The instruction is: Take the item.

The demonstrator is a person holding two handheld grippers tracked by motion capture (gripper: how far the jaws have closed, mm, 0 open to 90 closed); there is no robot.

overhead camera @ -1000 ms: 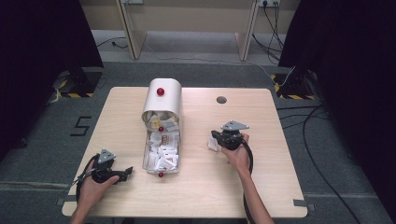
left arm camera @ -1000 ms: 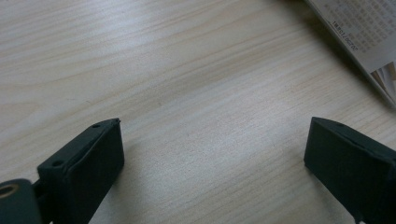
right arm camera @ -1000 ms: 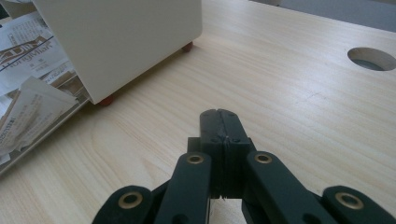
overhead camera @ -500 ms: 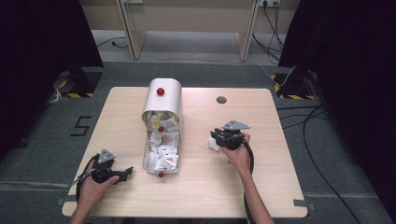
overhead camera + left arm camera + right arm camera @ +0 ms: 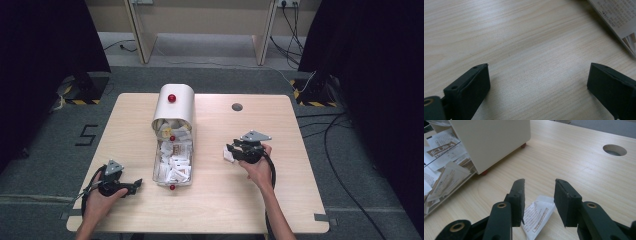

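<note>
My right gripper (image 5: 231, 150) rests on the table right of the tray, and its jaws have just been opening. In the right gripper view this gripper (image 5: 539, 187) stands open over a white printed sachet (image 5: 537, 213), which lies flat on the wood below the gap with no pad pressing on it. From above, the sachet (image 5: 227, 155) shows at the jaw tips. My left gripper (image 5: 136, 185) lies near the table's front left, pointing at the tray (image 5: 161, 172). Its jaws stand wide apart over bare wood, so the left gripper (image 5: 537, 77) is open and holds nothing.
A white rounded box (image 5: 175, 105) with a red knob stands at the back middle, its pulled-out tray heaped with several sachets (image 5: 441, 177). A printed packet's corner (image 5: 616, 17) lies ahead of the left gripper. A round hole (image 5: 237, 107) sits in the tabletop.
The right gripper's jaws have come apart, leaving the white sachet lying on the table beneath them. Neither hand has shifted noticeably.
</note>
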